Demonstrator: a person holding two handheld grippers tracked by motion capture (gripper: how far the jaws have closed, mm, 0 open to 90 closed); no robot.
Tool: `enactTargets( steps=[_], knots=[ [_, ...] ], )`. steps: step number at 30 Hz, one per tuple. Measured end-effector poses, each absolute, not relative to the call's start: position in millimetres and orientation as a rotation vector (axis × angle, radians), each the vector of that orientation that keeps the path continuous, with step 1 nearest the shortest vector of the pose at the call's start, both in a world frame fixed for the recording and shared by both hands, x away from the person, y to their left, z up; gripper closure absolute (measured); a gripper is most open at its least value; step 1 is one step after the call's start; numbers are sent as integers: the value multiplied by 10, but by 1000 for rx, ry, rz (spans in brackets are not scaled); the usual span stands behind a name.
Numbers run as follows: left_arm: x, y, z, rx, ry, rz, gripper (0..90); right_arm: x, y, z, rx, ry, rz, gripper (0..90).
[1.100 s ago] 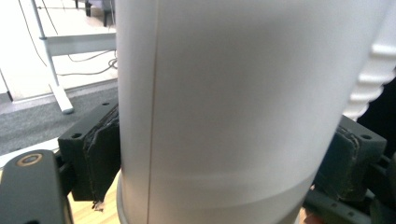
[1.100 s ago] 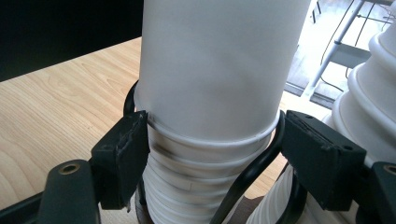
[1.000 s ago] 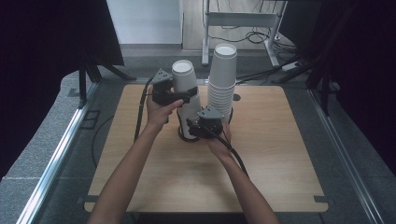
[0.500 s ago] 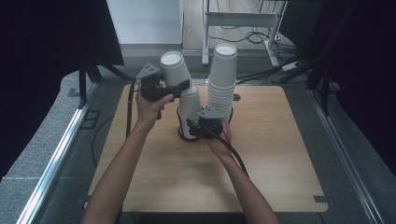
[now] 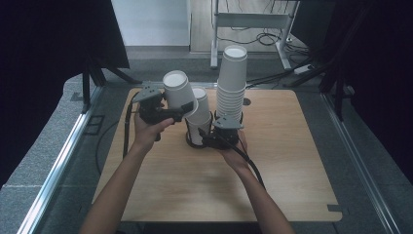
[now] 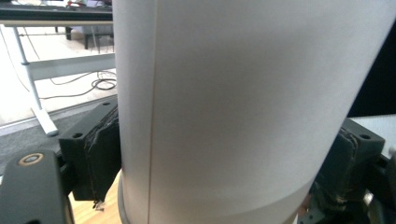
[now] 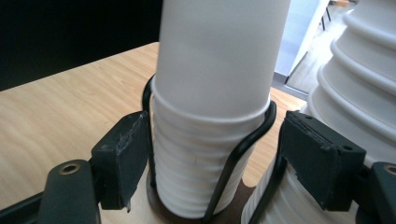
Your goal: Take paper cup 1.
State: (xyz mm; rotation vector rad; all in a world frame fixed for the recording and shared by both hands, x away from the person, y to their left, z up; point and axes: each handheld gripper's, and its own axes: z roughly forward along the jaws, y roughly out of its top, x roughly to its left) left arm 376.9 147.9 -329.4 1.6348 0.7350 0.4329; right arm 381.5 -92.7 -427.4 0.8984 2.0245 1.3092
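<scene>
1. Left gripper clamps a cup between its pads, tilted, above the table, left of the short stack.
2. Right gripper jaws sit narrow, flanking the short stack in its wire holder; contact cannot be told.
3. Tall stack stands just beside.

Bare forearms, no sleeves showing. The left gripper has a black body with a grey three-cornered plate on top and a black cable looping from it. The right gripper is built the same, its cable trailing along the arm. Up close, the jaws are black blocks with frayed pads, a screw hole in each and a brass-ringed bolt.
</scene>
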Motion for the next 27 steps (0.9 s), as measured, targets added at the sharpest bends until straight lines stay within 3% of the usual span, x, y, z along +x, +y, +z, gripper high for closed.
enactTargets(
  steps=[15, 27],
  knots=[
    [3242, 1286, -3634, 1714, 654, 400, 137, 3288, -1346, -4416, 882, 2025, 1411, 234],
    [3114, 1127, -4004, 1756, 682, 352, 137, 3179, -1623, -4498, 899, 2013, 1410, 231]
  ],
)
